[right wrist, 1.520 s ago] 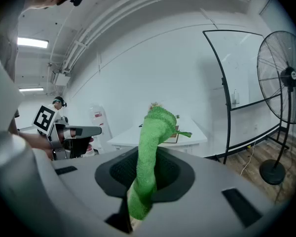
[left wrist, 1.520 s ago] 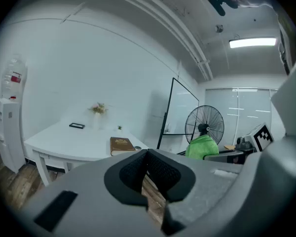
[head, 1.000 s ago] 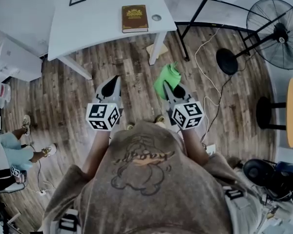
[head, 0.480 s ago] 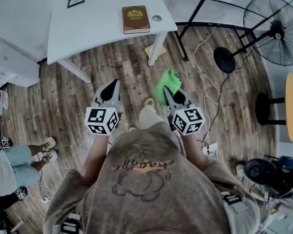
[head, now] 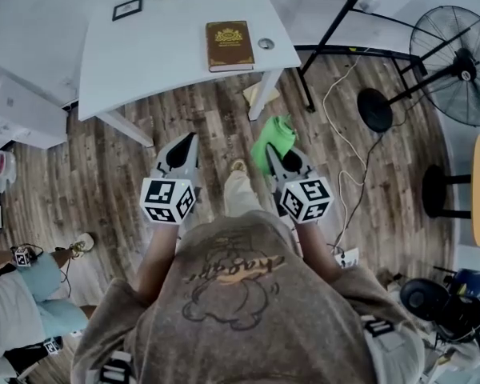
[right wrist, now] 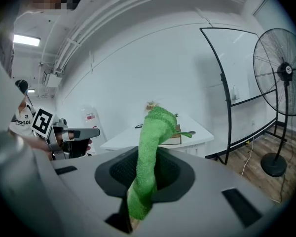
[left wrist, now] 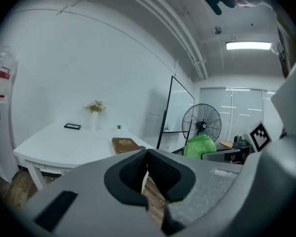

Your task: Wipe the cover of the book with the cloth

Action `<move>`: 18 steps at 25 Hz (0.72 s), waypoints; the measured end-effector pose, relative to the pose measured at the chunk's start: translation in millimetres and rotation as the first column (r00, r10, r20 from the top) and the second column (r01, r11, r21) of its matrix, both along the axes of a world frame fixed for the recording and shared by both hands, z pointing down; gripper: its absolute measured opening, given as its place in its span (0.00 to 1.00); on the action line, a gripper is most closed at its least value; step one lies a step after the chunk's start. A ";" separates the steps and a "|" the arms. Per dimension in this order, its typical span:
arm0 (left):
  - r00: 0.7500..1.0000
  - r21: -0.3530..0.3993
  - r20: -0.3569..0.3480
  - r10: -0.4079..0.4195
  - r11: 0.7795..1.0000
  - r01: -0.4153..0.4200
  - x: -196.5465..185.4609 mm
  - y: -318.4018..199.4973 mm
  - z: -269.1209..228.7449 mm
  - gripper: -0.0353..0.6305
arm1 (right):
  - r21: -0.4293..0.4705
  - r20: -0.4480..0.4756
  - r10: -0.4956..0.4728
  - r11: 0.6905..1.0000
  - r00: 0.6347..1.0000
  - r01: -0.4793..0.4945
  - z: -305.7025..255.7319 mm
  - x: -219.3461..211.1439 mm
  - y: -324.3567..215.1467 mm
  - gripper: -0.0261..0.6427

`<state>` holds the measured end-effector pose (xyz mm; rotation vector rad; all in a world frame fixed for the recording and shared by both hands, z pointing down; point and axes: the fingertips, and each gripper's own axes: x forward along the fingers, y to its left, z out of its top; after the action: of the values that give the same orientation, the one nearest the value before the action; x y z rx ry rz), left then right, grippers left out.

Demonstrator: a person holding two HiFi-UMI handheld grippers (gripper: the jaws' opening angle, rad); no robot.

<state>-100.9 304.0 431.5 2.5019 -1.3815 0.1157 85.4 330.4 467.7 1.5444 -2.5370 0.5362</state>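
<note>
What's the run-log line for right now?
stage: wiping not yet begun | right tool: shut on cloth | left tool: shut, empty | book: lying on table, away from both tools

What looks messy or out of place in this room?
Nothing is spilled or broken. The book lies flat on the table. Only a loose white cable snakes across the floor beside the fan, and could trip someone.
</note>
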 end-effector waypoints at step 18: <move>0.996 -0.020 0.019 -0.083 0.996 0.083 11.9 -193.3 -16.6 0.06 | -0.018 0.018 -0.097 0.995 0.995 0.098 -19.6 11.2 -206.7 0.14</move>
<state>-89.0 110.6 414.9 2.4284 -1.4809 0.1352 96.6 123.6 448.1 1.4069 -2.5960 0.5614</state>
